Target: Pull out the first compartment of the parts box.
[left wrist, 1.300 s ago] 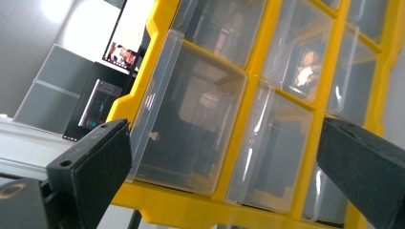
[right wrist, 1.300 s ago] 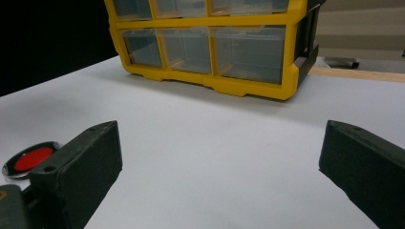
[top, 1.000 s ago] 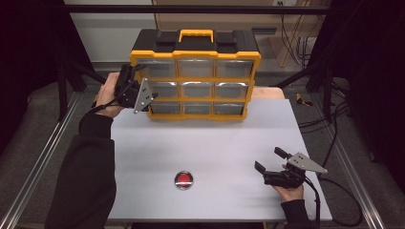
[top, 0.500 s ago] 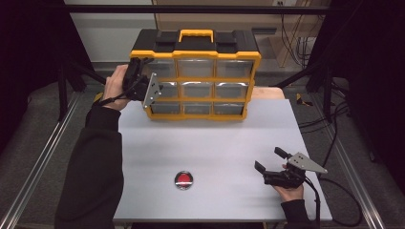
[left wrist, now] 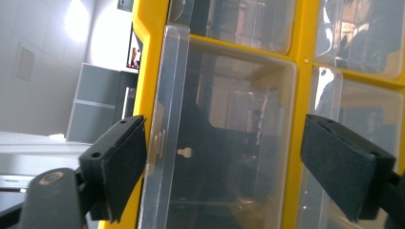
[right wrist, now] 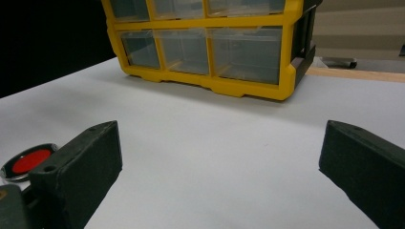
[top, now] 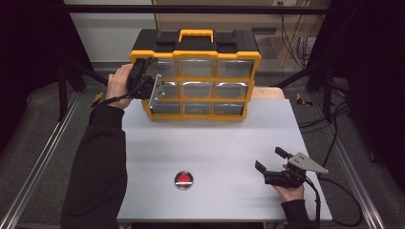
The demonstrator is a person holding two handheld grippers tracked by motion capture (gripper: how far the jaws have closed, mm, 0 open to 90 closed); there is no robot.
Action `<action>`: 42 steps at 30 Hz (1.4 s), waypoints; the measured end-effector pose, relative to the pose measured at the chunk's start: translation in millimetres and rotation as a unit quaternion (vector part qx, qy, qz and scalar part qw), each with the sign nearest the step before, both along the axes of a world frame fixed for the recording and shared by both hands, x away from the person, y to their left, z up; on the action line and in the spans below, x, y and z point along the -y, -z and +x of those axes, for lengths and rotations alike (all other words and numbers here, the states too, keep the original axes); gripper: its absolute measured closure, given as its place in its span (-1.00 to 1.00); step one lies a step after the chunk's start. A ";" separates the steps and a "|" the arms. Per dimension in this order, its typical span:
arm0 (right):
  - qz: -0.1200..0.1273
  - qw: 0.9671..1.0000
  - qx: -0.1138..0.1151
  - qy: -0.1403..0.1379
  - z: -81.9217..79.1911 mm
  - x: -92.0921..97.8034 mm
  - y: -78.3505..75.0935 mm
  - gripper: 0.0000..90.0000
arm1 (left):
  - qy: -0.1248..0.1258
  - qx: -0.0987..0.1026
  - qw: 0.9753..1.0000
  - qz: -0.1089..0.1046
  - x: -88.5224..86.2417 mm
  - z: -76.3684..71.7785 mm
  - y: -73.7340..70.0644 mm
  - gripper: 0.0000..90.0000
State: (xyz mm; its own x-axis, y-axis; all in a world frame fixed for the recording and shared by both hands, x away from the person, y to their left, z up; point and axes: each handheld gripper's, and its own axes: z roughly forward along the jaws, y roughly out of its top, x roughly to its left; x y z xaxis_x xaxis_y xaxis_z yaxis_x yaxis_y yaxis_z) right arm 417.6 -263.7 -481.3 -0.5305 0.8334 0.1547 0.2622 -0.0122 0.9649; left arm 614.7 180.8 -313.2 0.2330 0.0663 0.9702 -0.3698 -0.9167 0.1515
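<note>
Left gripper view: left gripper (left wrist: 224,162), jaws wide apart, nothing held. Clear drawer (left wrist: 215,138) of the organizer (top: 196,76) lies dead ahead between the fingers, front tab just beside one finger (left wrist: 119,167). Right gripper (top: 277,164) well apart, gaping empty.

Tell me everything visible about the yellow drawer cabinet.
The cabinet is a yellow plastic frame with a black top and yellow carry handle, holding nine clear drawers in three rows. It stands upright at the table's far edge, drawers facing the person. The left tool, jaws open, straddles a drawer on its left side; contact cannot be told.
</note>
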 end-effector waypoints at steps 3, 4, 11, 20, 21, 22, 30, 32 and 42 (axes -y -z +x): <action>0.001 1.000 0.001 -0.001 -0.2 -0.3 -0.1 -0.97 | 0.000 0.014 1.000 0.011 -1.5 -0.4 0.4 -0.56; 0.001 1.000 0.001 -0.001 -0.1 -0.2 -0.1 -0.97 | 0.000 0.018 1.000 0.012 -2.0 -0.5 0.4 -0.47; 0.001 1.000 0.001 0.002 -0.2 0.1 -0.4 -0.97 | 0.006 0.052 0.998 0.025 -5.6 -0.8 -0.3 -0.15; 0.001 1.000 0.002 0.002 0.0 0.6 -0.2 -0.97 | 0.003 0.080 0.996 0.025 -5.8 -2.0 -1.2 0.25; 0.001 1.000 0.002 0.002 0.0 0.7 -0.2 -0.97 | 0.003 0.080 0.997 0.022 -5.7 -2.1 -1.0 0.25; 0.001 1.000 0.002 0.002 0.0 0.8 -0.3 -0.97 | 0.002 0.080 0.997 0.020 -5.6 -2.1 -0.9 0.25; 0.001 1.000 0.001 0.002 0.0 1.0 -0.3 -0.97 | -0.004 0.112 0.993 0.036 -4.1 -2.8 0.9 0.51; 0.001 1.000 0.000 0.003 0.0 1.1 -0.3 -0.97 | -0.007 0.121 0.992 0.039 -3.7 -3.0 1.2 0.55; 0.003 1.000 -0.001 0.003 -0.3 1.1 -0.5 -0.97 | -0.014 0.151 0.987 0.061 -1.8 -3.0 3.7 0.73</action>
State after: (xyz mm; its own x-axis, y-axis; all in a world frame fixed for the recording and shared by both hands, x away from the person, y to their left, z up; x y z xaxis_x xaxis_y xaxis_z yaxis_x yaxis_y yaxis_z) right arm 417.3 -264.8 -480.8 -0.5255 0.8355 0.1608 0.2631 -0.0202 0.9646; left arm 611.7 182.6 -316.9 -0.0683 -0.0533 0.9962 -0.3559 -0.9316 -0.0742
